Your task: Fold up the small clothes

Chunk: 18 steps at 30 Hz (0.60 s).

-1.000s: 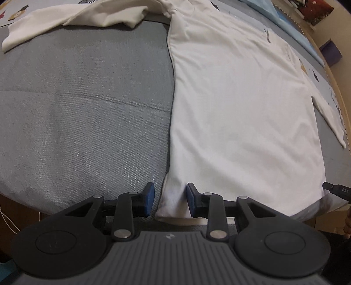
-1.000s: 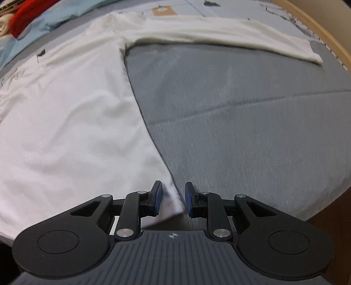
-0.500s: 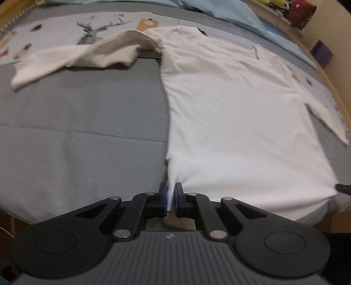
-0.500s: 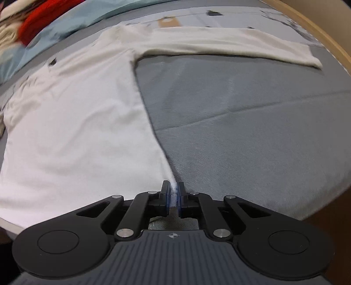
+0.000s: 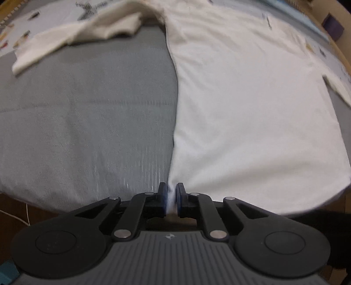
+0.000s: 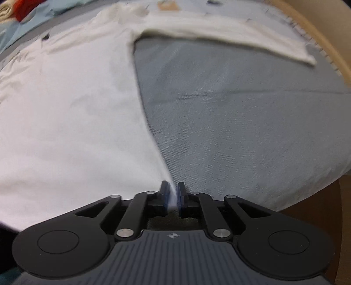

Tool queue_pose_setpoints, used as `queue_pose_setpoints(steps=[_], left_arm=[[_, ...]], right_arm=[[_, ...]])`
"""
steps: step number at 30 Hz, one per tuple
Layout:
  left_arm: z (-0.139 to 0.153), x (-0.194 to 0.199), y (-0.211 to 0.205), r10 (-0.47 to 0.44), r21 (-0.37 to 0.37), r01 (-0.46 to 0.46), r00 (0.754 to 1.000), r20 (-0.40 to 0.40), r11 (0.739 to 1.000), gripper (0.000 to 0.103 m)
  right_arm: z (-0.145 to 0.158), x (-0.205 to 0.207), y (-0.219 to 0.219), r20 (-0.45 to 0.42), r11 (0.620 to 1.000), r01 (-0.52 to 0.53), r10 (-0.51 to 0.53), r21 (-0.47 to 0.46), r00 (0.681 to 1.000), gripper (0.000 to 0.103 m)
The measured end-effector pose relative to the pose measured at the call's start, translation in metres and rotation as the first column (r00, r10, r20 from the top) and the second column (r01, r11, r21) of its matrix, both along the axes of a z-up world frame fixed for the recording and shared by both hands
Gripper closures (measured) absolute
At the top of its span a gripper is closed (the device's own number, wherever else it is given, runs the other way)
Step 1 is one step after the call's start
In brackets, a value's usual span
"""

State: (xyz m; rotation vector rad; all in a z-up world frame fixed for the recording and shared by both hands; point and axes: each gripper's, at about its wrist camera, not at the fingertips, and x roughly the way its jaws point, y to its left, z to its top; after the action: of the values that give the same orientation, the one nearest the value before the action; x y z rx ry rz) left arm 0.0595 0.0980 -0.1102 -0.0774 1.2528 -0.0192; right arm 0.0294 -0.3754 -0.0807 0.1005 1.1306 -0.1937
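Note:
A white long-sleeved shirt (image 5: 241, 98) lies spread flat on a grey bed cover (image 5: 87, 122). My left gripper (image 5: 171, 195) is shut on the shirt's bottom left hem corner, cloth pinched between the blue pads. My right gripper (image 6: 173, 194) is shut on the bottom right hem corner of the same shirt (image 6: 65, 114). One sleeve (image 5: 76, 37) stretches out to the left in the left wrist view, the other sleeve (image 6: 230, 35) to the right in the right wrist view. Both views are motion-blurred.
The grey cover (image 6: 241, 120) ends at the bed's front edge close to both grippers. A wooden bed frame (image 6: 324, 43) curves along the right. Light blue bedding (image 6: 26, 19) and a red item (image 6: 24, 6) lie at the far left.
Both grippers went from open around the hem corners to shut on them. The views have since shifted, with the shirt drawn taut toward the grippers.

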Motion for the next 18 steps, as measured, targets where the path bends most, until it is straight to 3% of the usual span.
queue_pose_setpoints(steps=[3, 5, 7, 10, 13, 15, 18], left_arm=[[0.020, 0.000, 0.002, 0.026, -0.035, -0.022, 0.994, 0.106, 0.999, 0.090], [0.023, 0.001, 0.002, 0.028, -0.086, -0.017, 0.992, 0.127, 0.996, 0.090], [0.014, 0.005, -0.007, -0.008, -0.075, 0.014, 0.997, 0.080, 0.997, 0.089], [-0.014, 0.008, -0.028, -0.100, 0.029, 0.102, 0.993, -0.057, 0.994, 0.089], [-0.011, 0.004, -0.041, -0.158, 0.083, 0.157, 0.987, -0.003, 0.984, 0.087], [-0.008, 0.005, -0.044, -0.185, 0.067, 0.183, 0.983, 0.019, 0.981, 0.070], [-0.016, 0.010, -0.044, -0.197, 0.089, 0.198, 0.980, -0.020, 0.976, 0.065]], right_arm=[[0.017, -0.004, 0.001, 0.113, 0.999, -0.038, 0.034, 0.033, 0.993, 0.087], [0.019, -0.004, 0.010, 0.136, 0.993, -0.106, 0.099, 0.044, 0.986, 0.083], [0.006, -0.001, 0.020, 0.072, 0.985, -0.169, 0.166, 0.038, 0.984, 0.076], [-0.022, 0.004, 0.033, -0.088, 0.977, -0.211, 0.208, -0.023, 0.974, 0.075], [-0.018, 0.009, 0.039, -0.055, 0.976, -0.212, 0.209, -0.047, 0.976, 0.075], [-0.023, 0.015, 0.043, -0.084, 0.978, -0.201, 0.196, -0.060, 0.977, 0.075], [-0.017, 0.020, 0.053, -0.041, 0.977, -0.195, 0.193, -0.080, 0.980, 0.075]])
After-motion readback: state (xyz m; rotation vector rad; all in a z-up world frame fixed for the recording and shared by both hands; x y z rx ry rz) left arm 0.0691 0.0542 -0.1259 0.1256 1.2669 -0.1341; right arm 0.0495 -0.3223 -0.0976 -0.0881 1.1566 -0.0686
